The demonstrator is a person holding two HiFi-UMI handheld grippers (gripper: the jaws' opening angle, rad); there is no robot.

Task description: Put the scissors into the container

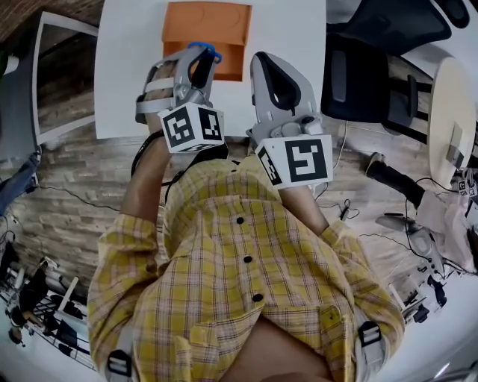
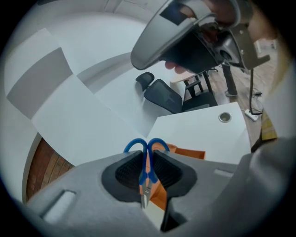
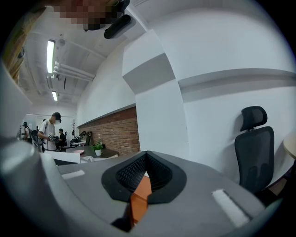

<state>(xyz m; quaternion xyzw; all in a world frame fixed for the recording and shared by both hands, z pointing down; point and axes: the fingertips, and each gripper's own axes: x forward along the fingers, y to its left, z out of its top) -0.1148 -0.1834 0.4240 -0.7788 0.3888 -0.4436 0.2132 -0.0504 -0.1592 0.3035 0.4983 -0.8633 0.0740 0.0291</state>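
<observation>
You are looking down at your own yellow checked shirt (image 1: 239, 268) filling the lower half of the head view, with both arms reaching toward a white worktop (image 1: 127, 67) at the top of the frame. An orange container (image 1: 216, 22) sits on that worktop at top centre. Your left hand-held gripper (image 1: 200, 60) is clenched on the scissors (image 2: 146, 176): in the left gripper view the pads pinch the blue handles just below the two loops, the loops stick out past the jaw tips, and the metal blades point back toward the camera. In the head view the blue loops overlap the near part of the container; whether they touch it cannot be told. Your right hand-held gripper (image 3: 146, 158) is just to the right of the left one, beside the container's right edge. Its jaws are drawn together at the tips with nothing pinched, and a sliver of orange shows through the narrow slit beneath them. A black office chair (image 3: 253, 148) stands against a white wall at the right of the right gripper view.
</observation>
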